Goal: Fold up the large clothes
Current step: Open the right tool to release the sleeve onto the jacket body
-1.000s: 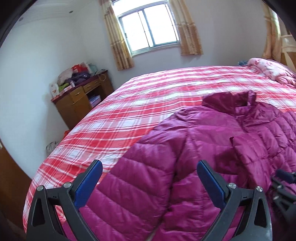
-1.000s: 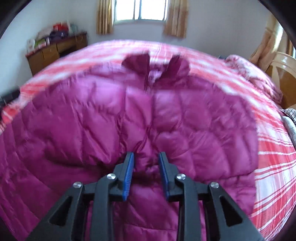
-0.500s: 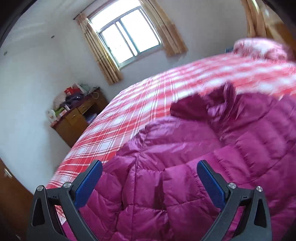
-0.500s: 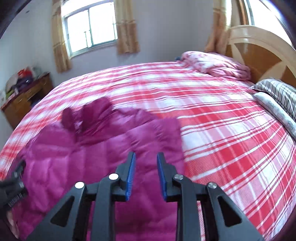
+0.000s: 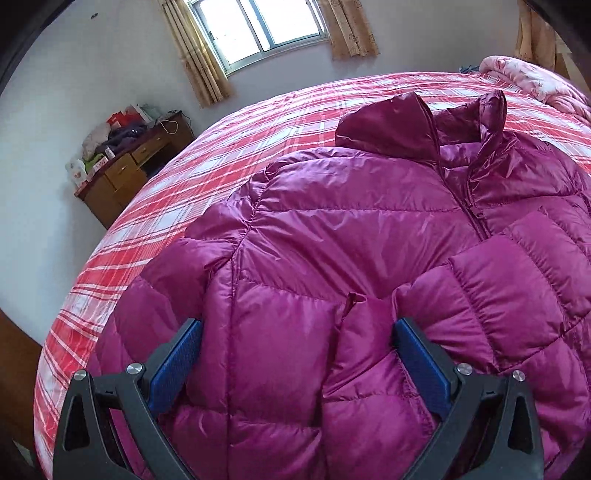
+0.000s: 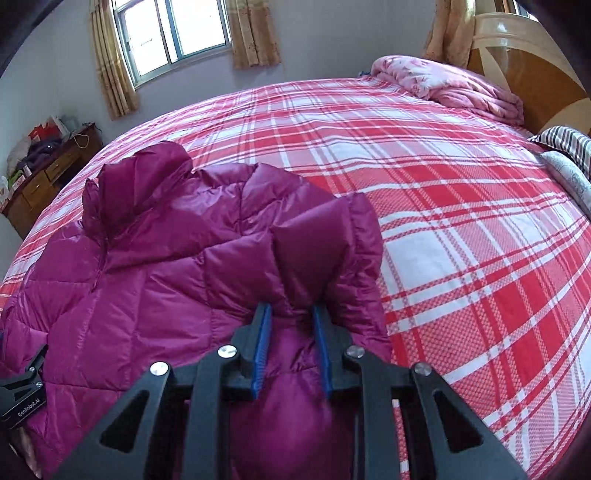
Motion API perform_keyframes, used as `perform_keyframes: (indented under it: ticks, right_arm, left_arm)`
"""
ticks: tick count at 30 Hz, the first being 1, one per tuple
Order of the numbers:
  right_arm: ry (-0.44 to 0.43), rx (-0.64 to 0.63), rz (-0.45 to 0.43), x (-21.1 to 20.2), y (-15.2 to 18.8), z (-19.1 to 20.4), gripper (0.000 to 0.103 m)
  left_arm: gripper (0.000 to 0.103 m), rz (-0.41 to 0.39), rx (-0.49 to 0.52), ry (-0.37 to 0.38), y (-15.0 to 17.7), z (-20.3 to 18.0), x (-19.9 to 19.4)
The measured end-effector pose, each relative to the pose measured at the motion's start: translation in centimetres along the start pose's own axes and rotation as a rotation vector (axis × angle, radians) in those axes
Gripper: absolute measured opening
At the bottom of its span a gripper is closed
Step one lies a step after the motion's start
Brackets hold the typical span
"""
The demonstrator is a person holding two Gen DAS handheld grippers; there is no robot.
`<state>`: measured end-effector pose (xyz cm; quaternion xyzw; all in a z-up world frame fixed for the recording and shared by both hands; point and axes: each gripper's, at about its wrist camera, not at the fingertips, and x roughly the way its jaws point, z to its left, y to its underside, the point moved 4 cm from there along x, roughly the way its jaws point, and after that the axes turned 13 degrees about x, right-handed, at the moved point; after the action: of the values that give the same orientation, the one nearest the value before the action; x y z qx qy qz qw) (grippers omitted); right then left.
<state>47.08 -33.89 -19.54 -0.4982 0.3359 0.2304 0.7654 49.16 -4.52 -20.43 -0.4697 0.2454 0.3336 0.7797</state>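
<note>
A magenta quilted puffer jacket (image 5: 351, 236) lies front-up on the red plaid bed (image 5: 236, 155), collar toward the window. My left gripper (image 5: 297, 339) is open, its jaws wide on either side of the jacket's left sleeve and side panel. My right gripper (image 6: 290, 332) is shut on the jacket's right sleeve (image 6: 317, 243), which bunches between the blue pads and folds over the jacket body (image 6: 155, 280). The left gripper shows at the left edge of the right wrist view (image 6: 22, 387).
A folded pink quilt (image 6: 443, 85) and a wooden headboard (image 6: 524, 66) are at the bed's far right, with striped pillows (image 6: 565, 147). A cluttered wooden desk (image 5: 129, 173) stands by the wall left of the bed. The window (image 5: 266, 29) is ahead.
My right gripper has carried the sleeve in over the jacket body. My left gripper has dropped low onto the jacket's left side, still open.
</note>
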Motion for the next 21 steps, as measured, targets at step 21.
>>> perform_keyframes:
  ticks: [21]
  right_arm:
    - [0.009, -0.132, 0.029, -3.5, 4.9, 2.6, 0.039]
  left_arm:
    - [0.102, -0.011, -0.018, 0.010, 0.3, -0.1, 0.3]
